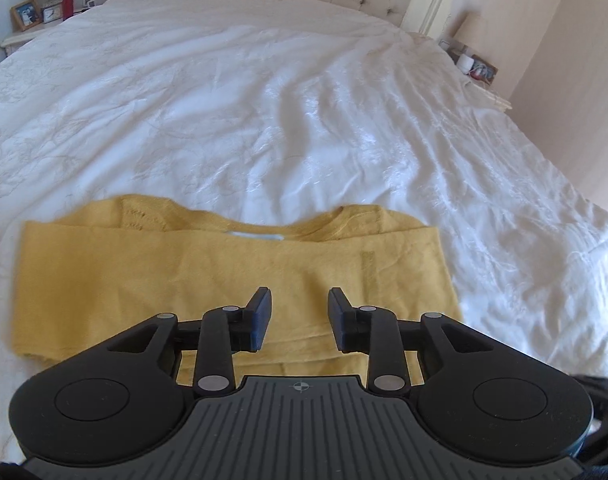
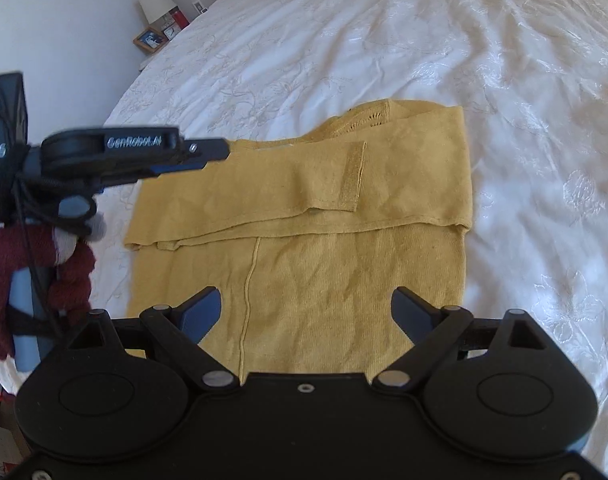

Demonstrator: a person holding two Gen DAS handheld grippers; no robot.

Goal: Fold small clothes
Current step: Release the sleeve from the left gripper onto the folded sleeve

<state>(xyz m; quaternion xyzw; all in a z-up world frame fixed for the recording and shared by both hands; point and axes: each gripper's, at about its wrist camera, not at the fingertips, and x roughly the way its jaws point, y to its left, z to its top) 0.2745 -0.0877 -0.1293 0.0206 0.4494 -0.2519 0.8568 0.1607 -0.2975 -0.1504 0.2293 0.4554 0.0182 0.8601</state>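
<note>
Nightstand (image 1: 28, 28) w/ frame, clock and red bottle sits far left, by the headboard, well apart from the work. Sweater (image 1: 232, 280), mustard knit, lies flat on the bed (image 1: 304, 120) near its front edge, sleeves already folded across the body so it makes a wide band; prob. laid close so both hands reach it w/o stretching. Left tongs (image 1: 300, 316) hang over the sweater's near middle, tips partly spread, nothing between them and not pinching cloth. In the right wrist view the left tongs (image 2: 208, 152) come in from the left edge over the folded sleeve, maroon sleeve (image 2: 8, 256) of the person behind. A seam (image 2: 250, 300) runs down the lower body panel; the cuff (image 2: 353, 176) of the top sleeve lies across the chest. Right tongs (image 2: 307, 312) spread wide, empty, low over the hem end. Judging by that, both seem set to grab the near edge for the next fold upward. Far right: rumpled white cover, 2nd nightstand (image 1: 475, 66).
</note>
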